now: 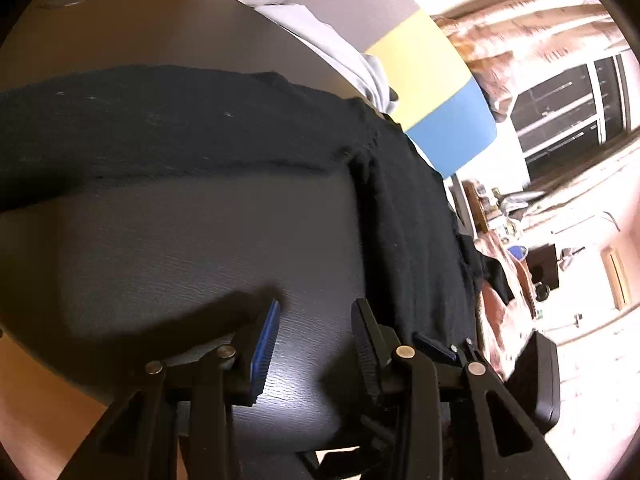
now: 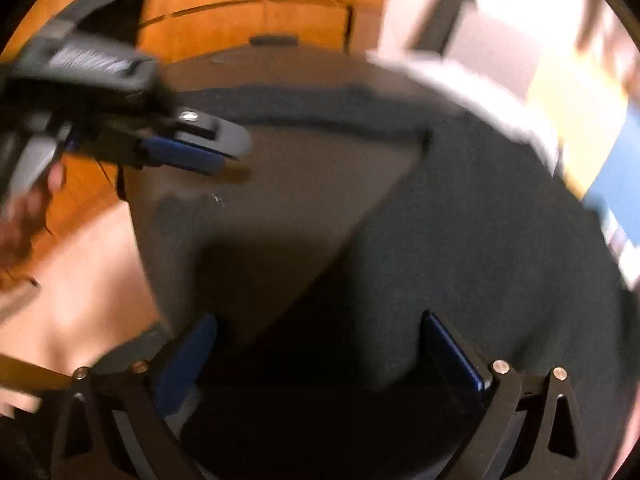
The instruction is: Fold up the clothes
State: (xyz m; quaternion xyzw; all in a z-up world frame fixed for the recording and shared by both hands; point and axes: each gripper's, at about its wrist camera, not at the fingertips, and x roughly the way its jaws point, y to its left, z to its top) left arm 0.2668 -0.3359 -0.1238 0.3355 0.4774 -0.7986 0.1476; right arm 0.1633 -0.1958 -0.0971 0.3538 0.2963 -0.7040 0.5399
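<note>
Now the black garment [image 1: 224, 128] sprawls flat across the dark worktop [image 1: 180, 248], sleeve outstretched, left claw [image 1: 316, 344] and right claw [image 2: 320, 364] both parted, empty

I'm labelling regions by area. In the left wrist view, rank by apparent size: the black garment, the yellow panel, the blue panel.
1. Black garment, clearly largest.
2. Yellow panel and blue panel look about equal; fisheye distortion makes ranking them unsure.
</note>
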